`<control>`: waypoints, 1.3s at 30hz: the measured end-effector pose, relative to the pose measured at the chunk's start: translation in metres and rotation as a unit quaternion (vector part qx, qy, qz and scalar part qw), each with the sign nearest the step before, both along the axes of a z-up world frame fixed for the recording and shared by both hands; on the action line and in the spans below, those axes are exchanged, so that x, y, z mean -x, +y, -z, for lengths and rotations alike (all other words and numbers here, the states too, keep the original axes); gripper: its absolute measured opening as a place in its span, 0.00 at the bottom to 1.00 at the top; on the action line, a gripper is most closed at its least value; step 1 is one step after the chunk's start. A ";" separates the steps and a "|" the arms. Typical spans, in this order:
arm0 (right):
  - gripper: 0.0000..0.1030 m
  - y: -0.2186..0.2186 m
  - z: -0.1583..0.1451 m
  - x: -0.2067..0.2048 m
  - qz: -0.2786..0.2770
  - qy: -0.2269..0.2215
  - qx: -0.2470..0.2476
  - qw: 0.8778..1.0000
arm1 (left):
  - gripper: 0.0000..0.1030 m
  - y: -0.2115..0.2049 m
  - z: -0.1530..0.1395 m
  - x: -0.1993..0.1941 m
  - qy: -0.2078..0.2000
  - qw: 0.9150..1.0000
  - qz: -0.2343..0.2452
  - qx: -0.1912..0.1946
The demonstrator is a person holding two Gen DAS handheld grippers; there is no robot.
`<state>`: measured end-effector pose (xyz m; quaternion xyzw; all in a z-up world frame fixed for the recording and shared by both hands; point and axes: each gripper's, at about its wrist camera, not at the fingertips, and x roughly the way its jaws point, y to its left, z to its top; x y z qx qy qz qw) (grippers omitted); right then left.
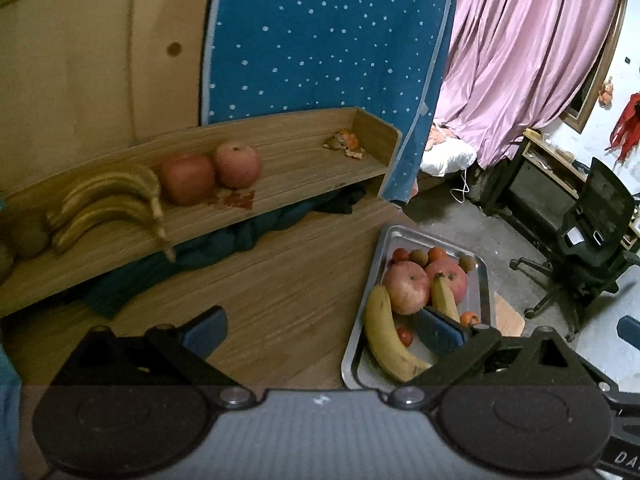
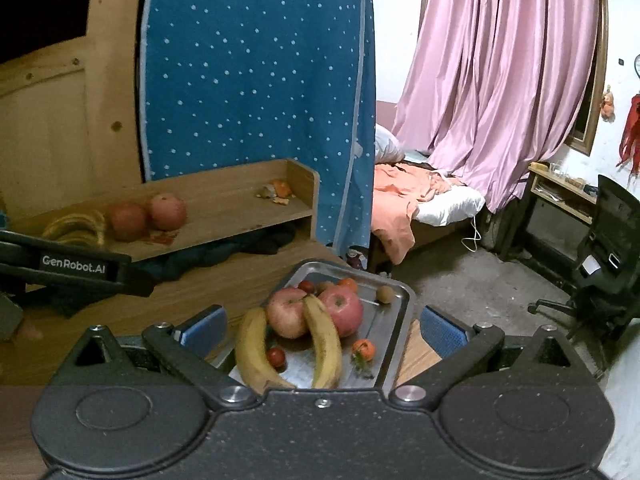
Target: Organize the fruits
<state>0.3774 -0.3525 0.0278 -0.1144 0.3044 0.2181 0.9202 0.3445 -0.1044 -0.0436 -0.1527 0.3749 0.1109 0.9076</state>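
Brownish fruit (image 1: 24, 236) beside the bananas (image 1: 108, 204) is edge-cropped, unidentifiable.

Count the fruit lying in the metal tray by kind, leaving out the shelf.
Bananas: 2
Apples: 2
Small red fruits: 2
Small orange fruits: 2
Small brown fruits: 2
Total in the metal tray: 10

Dim, soft-focus, fisheye-warped edges

Left gripper (image 1: 322, 330) and right gripper (image 2: 322, 326): black linkage arms, silver pivot screws, blue ribbed fingertip pads (image 2: 444, 330); white "GenRobot.AI" lettering marks one side.
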 end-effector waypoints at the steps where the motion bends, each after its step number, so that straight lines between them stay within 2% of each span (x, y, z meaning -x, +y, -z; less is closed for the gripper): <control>1: 0.99 -0.002 -0.001 0.006 0.000 -0.001 -0.003 1.000 | 1.00 0.000 -0.002 0.005 -0.002 1.000 -0.002 -0.001; 8: 0.99 -0.017 -0.011 0.035 -0.009 -0.015 -0.013 1.000 | 1.00 -0.009 -0.010 0.038 -0.006 1.000 -0.021 -0.012; 16: 0.99 -0.039 -0.021 0.066 -0.013 -0.014 -0.035 0.999 | 1.00 -0.032 -0.015 0.091 0.014 0.998 -0.031 -0.045; 24: 0.99 -0.045 -0.023 0.098 -0.008 -0.013 -0.061 0.998 | 1.00 -0.035 -0.024 0.132 0.006 0.996 -0.027 -0.082; 28: 0.99 -0.042 -0.022 0.110 0.011 -0.003 -0.065 0.998 | 1.00 -0.032 -0.025 0.144 -0.009 0.993 -0.017 -0.119; 33: 0.99 -0.031 -0.018 0.131 0.042 0.010 -0.069 0.997 | 1.00 -0.018 -0.024 0.160 -0.016 0.989 0.011 -0.147; 39: 0.99 0.000 -0.016 0.160 0.098 0.006 -0.071 0.993 | 1.00 0.022 -0.023 0.182 -0.014 0.988 0.045 -0.144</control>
